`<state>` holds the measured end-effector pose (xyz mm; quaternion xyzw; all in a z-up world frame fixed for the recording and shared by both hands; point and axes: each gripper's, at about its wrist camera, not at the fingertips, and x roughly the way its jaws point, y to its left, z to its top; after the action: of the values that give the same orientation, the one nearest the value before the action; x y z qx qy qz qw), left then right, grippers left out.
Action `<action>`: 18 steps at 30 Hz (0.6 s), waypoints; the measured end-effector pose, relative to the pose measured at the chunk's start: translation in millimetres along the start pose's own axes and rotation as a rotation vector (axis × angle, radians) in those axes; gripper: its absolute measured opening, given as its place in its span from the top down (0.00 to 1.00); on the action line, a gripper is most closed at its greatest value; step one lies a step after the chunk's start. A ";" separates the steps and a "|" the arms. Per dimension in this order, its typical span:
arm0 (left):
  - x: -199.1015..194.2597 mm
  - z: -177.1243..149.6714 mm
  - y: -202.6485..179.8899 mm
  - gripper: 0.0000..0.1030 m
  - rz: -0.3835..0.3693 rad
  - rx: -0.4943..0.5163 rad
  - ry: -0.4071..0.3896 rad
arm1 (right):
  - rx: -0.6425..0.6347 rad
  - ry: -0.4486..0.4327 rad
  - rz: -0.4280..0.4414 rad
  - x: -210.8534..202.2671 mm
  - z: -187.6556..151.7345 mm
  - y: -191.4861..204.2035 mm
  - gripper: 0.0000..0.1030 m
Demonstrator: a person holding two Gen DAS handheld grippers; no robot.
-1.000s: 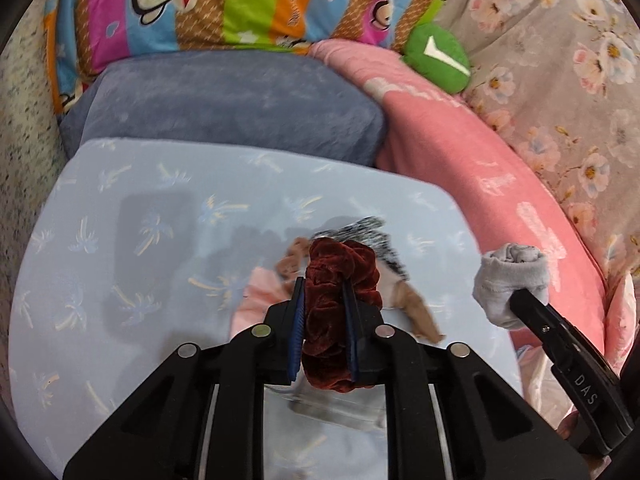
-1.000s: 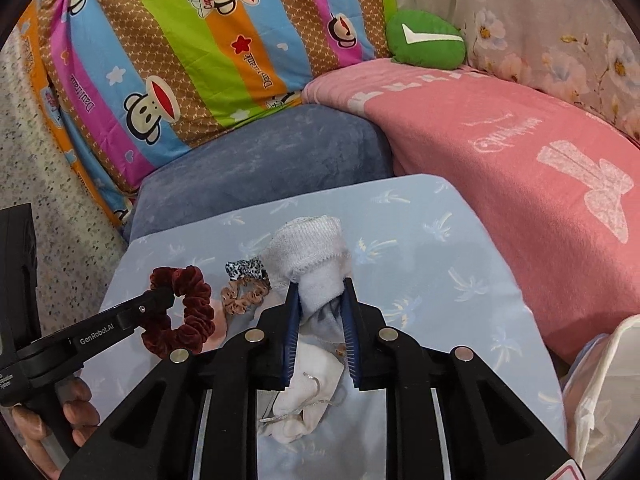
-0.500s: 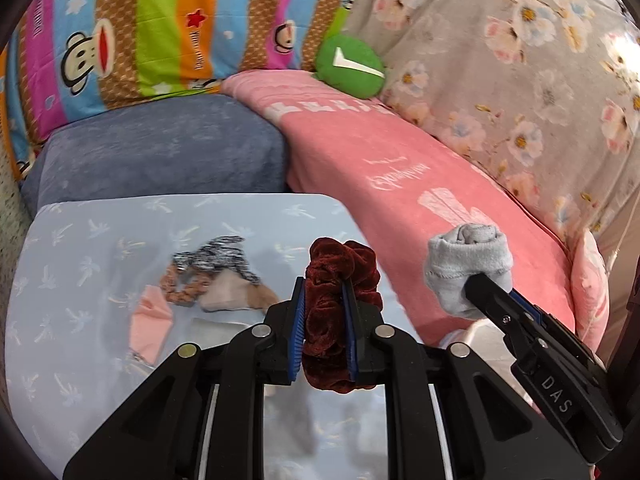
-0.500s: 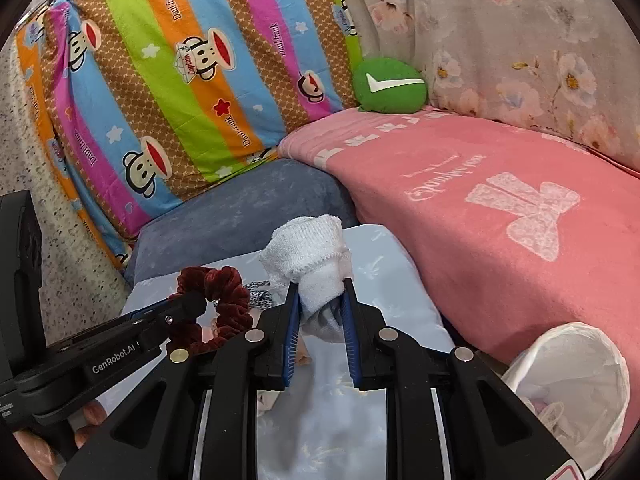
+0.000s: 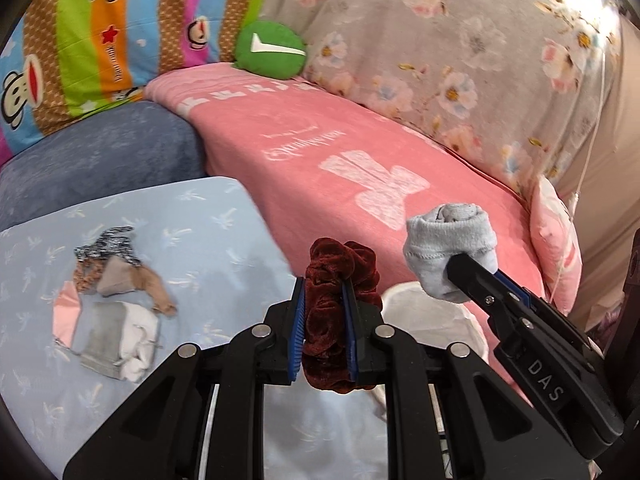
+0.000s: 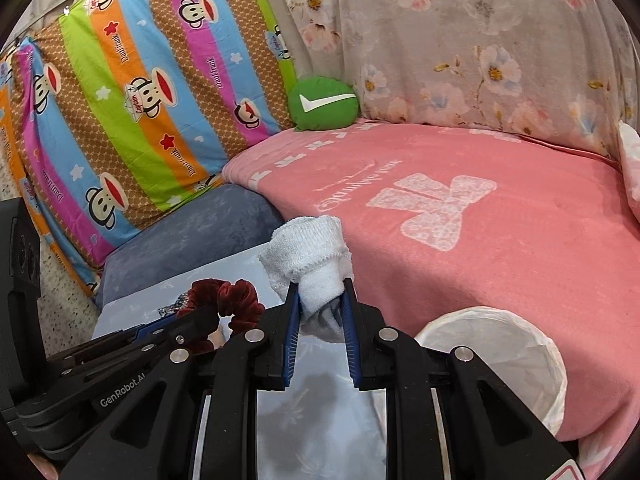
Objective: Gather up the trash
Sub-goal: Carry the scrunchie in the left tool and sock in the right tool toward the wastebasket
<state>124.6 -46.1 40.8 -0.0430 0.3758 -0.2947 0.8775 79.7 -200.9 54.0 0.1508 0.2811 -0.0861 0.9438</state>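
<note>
A dark red scrunchie (image 5: 336,312) is clamped by the left gripper (image 5: 323,328); a rolled white sock (image 6: 310,260) is pinched by the right gripper (image 6: 318,320), with the white-lined bin (image 6: 496,356) at four o'clock.

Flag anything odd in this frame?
Task is trash, yet the left gripper holds a dark red scrunchie and the right gripper a rolled white sock, beside the white-lined bin.

We are in a home bedroom: a pink blanket (image 6: 480,220) covers the bed, with a striped monkey-print pillow (image 6: 132,112) at its left end, a floral sheet (image 6: 480,40) hanging behind it, and a green cushion (image 6: 324,104) on its far corner.
</note>
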 end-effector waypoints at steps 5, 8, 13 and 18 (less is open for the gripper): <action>9.0 -7.3 -36.6 0.84 -0.035 0.053 0.019 | 0.045 -0.003 -0.038 -13.4 -7.8 -38.6 0.82; 13.9 -12.1 -55.3 0.84 -0.057 0.080 0.031 | 0.066 -0.004 -0.059 -20.2 -12.6 -58.6 0.82; 23.9 -20.9 -81.5 0.83 -0.086 0.121 0.057 | 0.105 0.000 -0.092 -30.6 -22.7 -89.7 0.82; 33.8 -26.9 -100.4 0.81 -0.105 0.147 0.078 | 0.136 0.005 -0.115 -35.4 -28.4 -112.3 0.81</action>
<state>75.9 -143.4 29.9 0.0131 0.3842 -0.3686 0.8464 8.3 -294.2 24.5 0.1984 0.2854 -0.1584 0.9242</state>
